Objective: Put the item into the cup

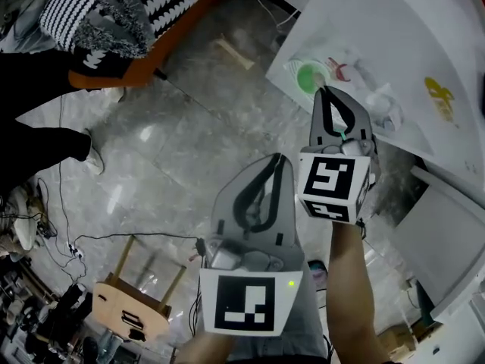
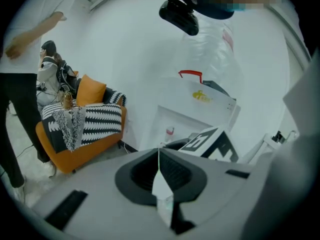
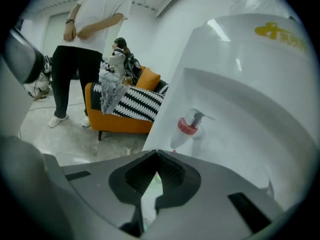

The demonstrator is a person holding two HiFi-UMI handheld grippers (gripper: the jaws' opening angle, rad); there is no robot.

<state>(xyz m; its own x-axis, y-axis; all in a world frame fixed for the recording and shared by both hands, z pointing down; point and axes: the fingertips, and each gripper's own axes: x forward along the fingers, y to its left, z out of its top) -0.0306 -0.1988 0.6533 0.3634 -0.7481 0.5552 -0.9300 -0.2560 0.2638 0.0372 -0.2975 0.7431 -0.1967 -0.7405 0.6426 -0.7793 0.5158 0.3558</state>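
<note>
1. Overhead, both grippers hang above the grey marble floor (image 1: 189, 112), beside the white worktop (image 1: 424, 44) at the far right.
2. Fingers of the left gripper (image 1: 279, 158) are pressed together tip to tip, with nothing between them; it is nearer the person and well apart from the worktop.
3. Fingers of the right gripper (image 1: 324, 89) are likewise closed on nothing, and in the head view their tips show just beside the cup.
4. On the worktop's near left corner stands the round green cup (image 1: 309, 78); a white pump bottle with a red collar (image 3: 186, 130) is near it. Which item is meant I cannot tell.
5. Far left is an orange sofa (image 3: 115, 124) under a black-and-white patterned blanket (image 3: 140, 101), with a person in a white shirt and black trousers (image 3: 95, 34) beside it.
6. Near left stands a pale wooden stool (image 1: 132, 313).
</note>
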